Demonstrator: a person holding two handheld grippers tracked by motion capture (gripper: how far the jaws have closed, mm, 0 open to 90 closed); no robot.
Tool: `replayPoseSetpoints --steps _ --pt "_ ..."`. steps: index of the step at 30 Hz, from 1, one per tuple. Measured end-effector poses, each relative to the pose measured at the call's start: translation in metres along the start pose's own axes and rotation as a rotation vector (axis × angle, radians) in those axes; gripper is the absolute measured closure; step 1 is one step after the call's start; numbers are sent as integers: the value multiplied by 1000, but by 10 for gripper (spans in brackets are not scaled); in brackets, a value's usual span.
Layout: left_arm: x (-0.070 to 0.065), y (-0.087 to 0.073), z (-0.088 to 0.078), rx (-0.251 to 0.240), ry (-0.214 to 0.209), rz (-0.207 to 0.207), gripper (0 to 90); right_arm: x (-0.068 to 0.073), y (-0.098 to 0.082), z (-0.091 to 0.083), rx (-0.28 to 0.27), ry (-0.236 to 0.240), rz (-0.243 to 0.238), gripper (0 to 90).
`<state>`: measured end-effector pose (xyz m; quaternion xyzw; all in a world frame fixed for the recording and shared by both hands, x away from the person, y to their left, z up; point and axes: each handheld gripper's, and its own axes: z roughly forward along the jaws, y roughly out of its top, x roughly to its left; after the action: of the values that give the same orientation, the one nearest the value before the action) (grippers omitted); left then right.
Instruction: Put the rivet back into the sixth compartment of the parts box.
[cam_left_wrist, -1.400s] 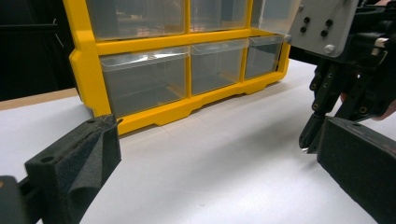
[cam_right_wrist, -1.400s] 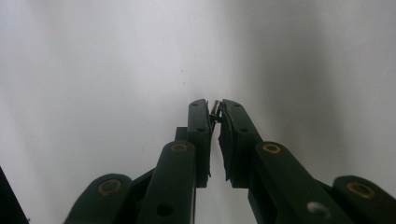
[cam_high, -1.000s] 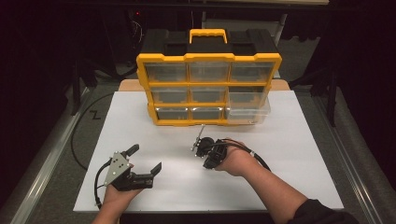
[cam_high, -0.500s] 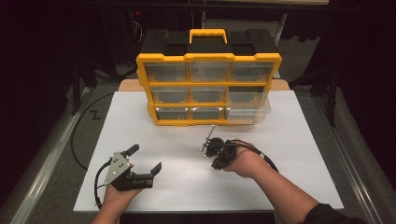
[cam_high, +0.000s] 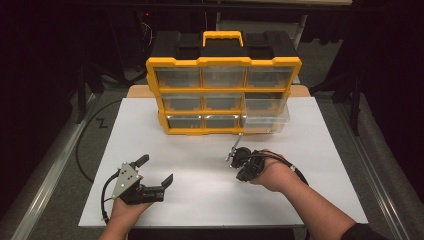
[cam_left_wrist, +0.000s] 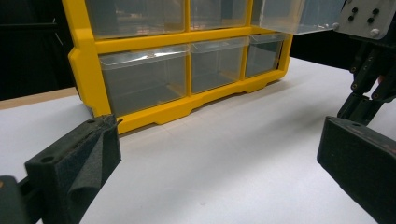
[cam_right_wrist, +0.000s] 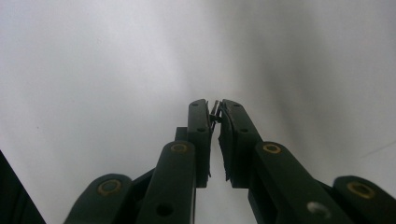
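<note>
Here the white surface (cam_high: 200, 150) carries a yellow organizer (cam_high: 223, 95) with one clear drawer (cam_high: 265, 117) pulled out, the left gripper (cam_high: 152, 171) rests spread and empty, and the right gripper (cam_high: 235, 157) pinches a thin metal piece (cam_high: 233, 149) just before that drawer.

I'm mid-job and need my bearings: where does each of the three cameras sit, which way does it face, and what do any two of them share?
High view: above the person's side, looking forward and down on the white table and yellow drawer organizer; both forearms, left gripper, right gripper.
Left gripper view: low on the table, facing the organizer's lower drawers between its open jaws; the right gripper's linkage shows at the right edge.
Right gripper view: looks down at the tabletop; jaws shut on a thin metal piece.
Shared: high and left gripper views both show the pulled-out clear drawer.
</note>
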<state>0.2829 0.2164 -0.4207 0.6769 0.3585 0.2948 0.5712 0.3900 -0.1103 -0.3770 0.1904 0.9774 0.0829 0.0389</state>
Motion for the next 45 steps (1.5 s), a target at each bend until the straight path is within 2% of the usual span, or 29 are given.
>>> replayPoseSetpoints --steps 21,32,45 --pt "-1 0 0 0 -1 1 4 -16 -43 -14 6 -40 80 849" --pt "-1 0 0 2 -2 1 4 -20 -51 -18 9 -49 89 849" --pt "-1 0 0 1 -2 0 4 -24 -54 -35 14 -52 93 849"
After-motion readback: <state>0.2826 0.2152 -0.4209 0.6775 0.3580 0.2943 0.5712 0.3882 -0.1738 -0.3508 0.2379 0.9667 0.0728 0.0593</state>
